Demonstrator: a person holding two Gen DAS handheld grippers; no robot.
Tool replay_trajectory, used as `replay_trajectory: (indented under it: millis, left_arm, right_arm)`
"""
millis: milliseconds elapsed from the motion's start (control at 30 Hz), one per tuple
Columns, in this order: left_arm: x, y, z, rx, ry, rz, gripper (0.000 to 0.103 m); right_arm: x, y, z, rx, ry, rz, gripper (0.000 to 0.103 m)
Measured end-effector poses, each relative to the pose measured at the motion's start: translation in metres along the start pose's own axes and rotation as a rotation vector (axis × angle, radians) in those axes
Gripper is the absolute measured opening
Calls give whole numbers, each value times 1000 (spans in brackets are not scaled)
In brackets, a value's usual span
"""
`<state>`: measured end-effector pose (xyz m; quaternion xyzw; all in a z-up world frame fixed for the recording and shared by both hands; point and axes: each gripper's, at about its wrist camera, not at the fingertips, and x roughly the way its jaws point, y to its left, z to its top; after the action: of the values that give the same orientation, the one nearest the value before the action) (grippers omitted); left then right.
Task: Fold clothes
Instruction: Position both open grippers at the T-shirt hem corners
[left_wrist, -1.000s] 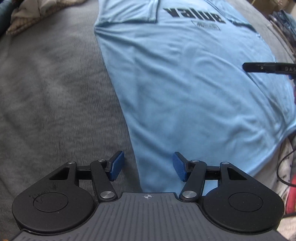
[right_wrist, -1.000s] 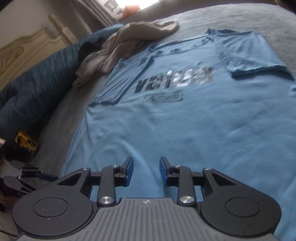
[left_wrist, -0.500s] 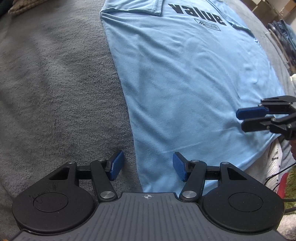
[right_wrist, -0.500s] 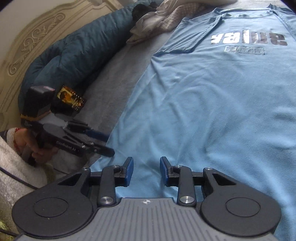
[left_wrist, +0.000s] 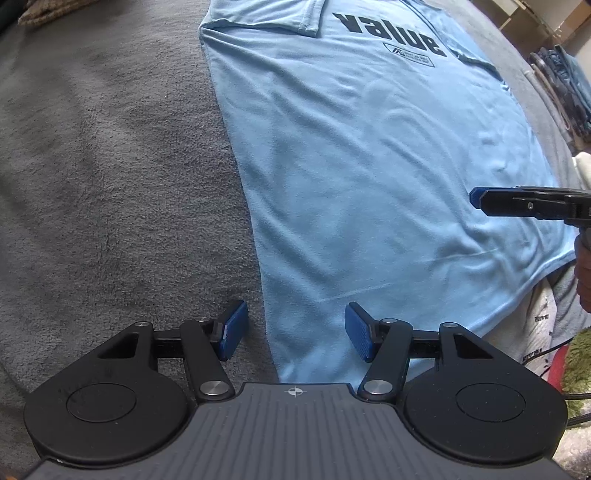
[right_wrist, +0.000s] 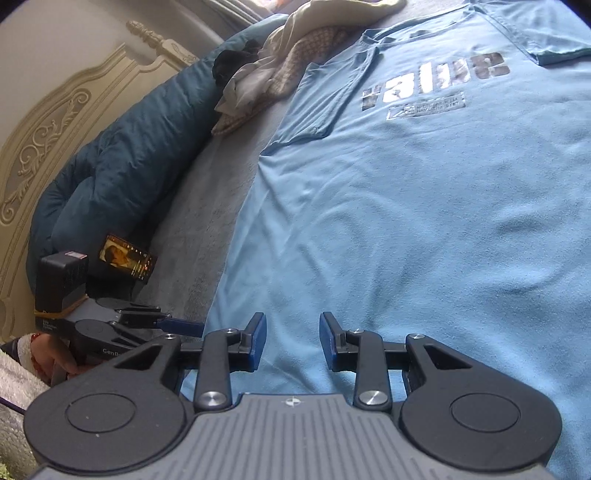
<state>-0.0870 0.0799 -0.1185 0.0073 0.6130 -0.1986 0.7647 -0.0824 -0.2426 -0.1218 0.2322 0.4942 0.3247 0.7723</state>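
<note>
I've got the light blue T-shirt spread flat on the grey blanket, print side up, collar out at twelve o'clock. My left gripper hangs over its bottom corner, jaws spread, side edge between them, nothing pinched. My right gripper hovers above the hem, jaws narrowly apart and empty. Crumpled clothes sit at eleven o'clock.

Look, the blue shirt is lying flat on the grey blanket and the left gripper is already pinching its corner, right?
Not quite. The blue shirt does lie flat on the grey blanket, but the left gripper is not pinching it. The left wrist view shows its jaws open, one pad over the blanket and one over the shirt's bottom corner, with nothing clamped between them.
</note>
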Motion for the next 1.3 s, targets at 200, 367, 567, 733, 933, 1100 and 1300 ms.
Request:
replay_trajectory:
  millis: [200, 367, 567, 733, 933, 1100, 1300]
  left_arm:
    - [5, -4, 5, -4, 4, -3, 58]
    - [5, -4, 3, -6, 7, -7, 58]
    - [6, -5, 2, -11, 9, -10, 58]
    - [5, -4, 1, -15, 10, -16, 58]
    - [5, -4, 0, -15, 11, -18, 58]
    - [5, -4, 0, -14, 11, -19, 58]
    - [5, -4, 0, -14, 10, -20, 58]
  right_arm:
    - [-1, -1, 0, 8, -3, 0, 35]
    - [-1, -2, 0, 17, -5, 0, 35]
    - [-1, -2, 0, 22, -5, 2, 35]
    - [0, -2, 0, 23, -4, 2, 35]
    - [0, -2, 0, 22, -2, 2, 35]
    - [-1, -1, 0, 20, -3, 3, 35]
    - [0, 0, 0, 19, -1, 4, 35]
